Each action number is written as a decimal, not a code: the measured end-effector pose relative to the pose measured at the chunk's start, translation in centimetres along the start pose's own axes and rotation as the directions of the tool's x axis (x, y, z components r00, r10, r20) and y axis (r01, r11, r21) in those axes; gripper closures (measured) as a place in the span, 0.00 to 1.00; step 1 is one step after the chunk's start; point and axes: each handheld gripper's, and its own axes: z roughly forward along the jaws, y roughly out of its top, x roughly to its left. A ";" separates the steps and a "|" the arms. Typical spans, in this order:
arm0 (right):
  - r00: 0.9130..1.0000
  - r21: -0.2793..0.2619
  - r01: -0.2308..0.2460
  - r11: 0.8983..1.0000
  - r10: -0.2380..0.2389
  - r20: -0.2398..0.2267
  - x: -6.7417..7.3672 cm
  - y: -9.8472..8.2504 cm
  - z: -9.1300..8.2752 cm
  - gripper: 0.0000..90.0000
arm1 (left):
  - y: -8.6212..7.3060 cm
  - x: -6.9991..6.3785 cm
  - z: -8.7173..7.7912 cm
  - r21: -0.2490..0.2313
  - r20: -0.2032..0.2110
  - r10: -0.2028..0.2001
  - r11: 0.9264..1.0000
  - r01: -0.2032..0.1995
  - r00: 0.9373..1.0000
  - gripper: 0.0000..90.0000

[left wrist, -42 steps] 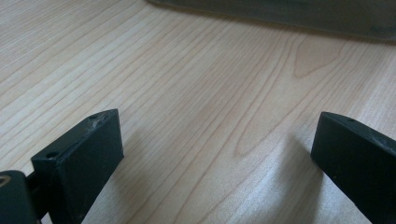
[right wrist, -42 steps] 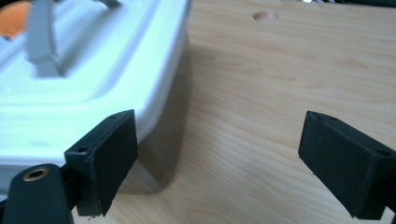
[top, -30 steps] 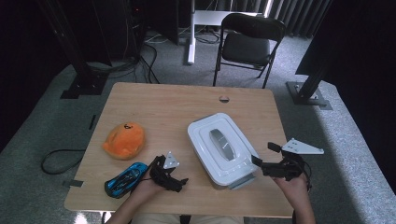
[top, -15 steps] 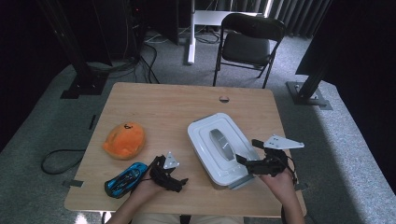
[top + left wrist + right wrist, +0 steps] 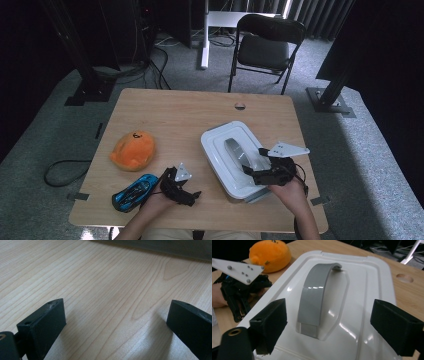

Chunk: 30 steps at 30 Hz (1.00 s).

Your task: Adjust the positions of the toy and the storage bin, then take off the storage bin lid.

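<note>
The white lidded box [image 5: 232, 157] sits by the worktop's [image 5: 200, 110] right edge, toward the near side. The right gripper [image 5: 256, 161] hovers over its lid, jaws spread wide either side of the grey handle [image 5: 315, 298] (just been closing a little, pads not touching it). The left gripper [image 5: 192, 196] rests released near the front edge, beside a blue toy car [image 5: 134, 192].

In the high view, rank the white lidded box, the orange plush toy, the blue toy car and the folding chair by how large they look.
1. White lidded box and folding chair: look about alike; the chair stands farther off, so no ranking.
2. Orange plush toy.
3. Blue toy car: smallest, partly hidden by the left gripper.
</note>
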 end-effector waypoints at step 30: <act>0.997 0.057 0.028 0.998 -0.032 0.072 2.5 0.2 1.7 0.57 | -0.1 -0.1 -0.1 -0.002 -0.009 -0.010 1.000 0.010 1.000 0.03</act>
